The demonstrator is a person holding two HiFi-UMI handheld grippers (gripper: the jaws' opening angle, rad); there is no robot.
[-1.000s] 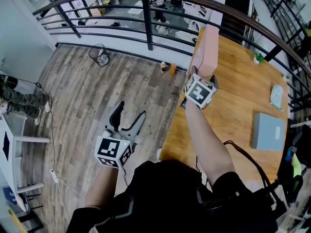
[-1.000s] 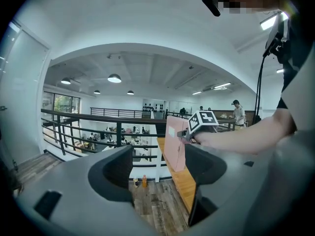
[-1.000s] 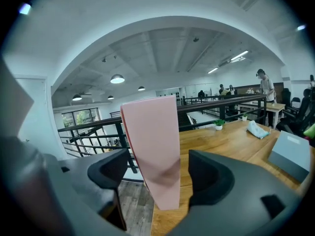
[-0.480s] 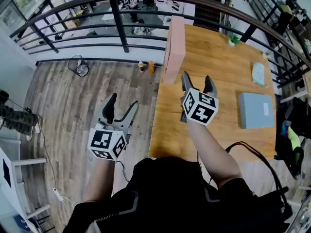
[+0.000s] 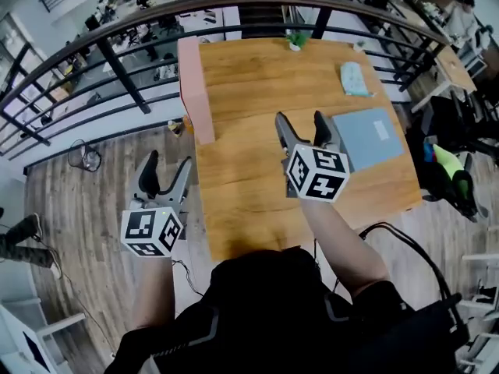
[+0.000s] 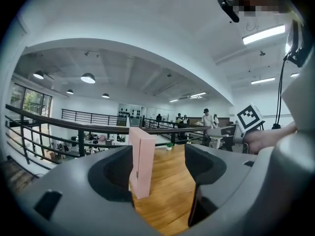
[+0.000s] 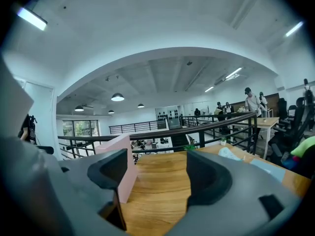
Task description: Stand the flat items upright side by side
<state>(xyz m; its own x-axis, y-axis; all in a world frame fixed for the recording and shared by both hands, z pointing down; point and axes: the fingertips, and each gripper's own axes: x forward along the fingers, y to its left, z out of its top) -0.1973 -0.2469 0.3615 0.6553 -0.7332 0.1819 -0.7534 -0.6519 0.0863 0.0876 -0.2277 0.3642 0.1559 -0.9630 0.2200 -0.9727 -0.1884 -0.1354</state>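
In the head view, a pink box (image 5: 196,92) is seen standing upright on its edge at the left margin of the wooden table (image 5: 257,178). A grey-blue flat item (image 5: 366,137) lies flat near the right margin, with a pale teal packet (image 5: 352,79) beyond it. The right gripper (image 5: 300,123) is held over the table between the box and the grey-blue item, touching neither. The left gripper (image 5: 166,174) is held off the table, over the plank floor (image 5: 78,201).

The jaws can be read properly only in the gripper views. In the left gripper view they are spread wide with nothing held. The pink box (image 6: 141,161) is framed between them but stands well beyond their tips, and the right gripper's marker cube (image 6: 249,118) is caught at the right. In the right gripper view the jaws are likewise wide apart and empty. There the pink box (image 7: 118,154) is partly hidden behind the left-hand jaw, and the grey-blue item (image 7: 266,167) is glimpsed at the right edge.
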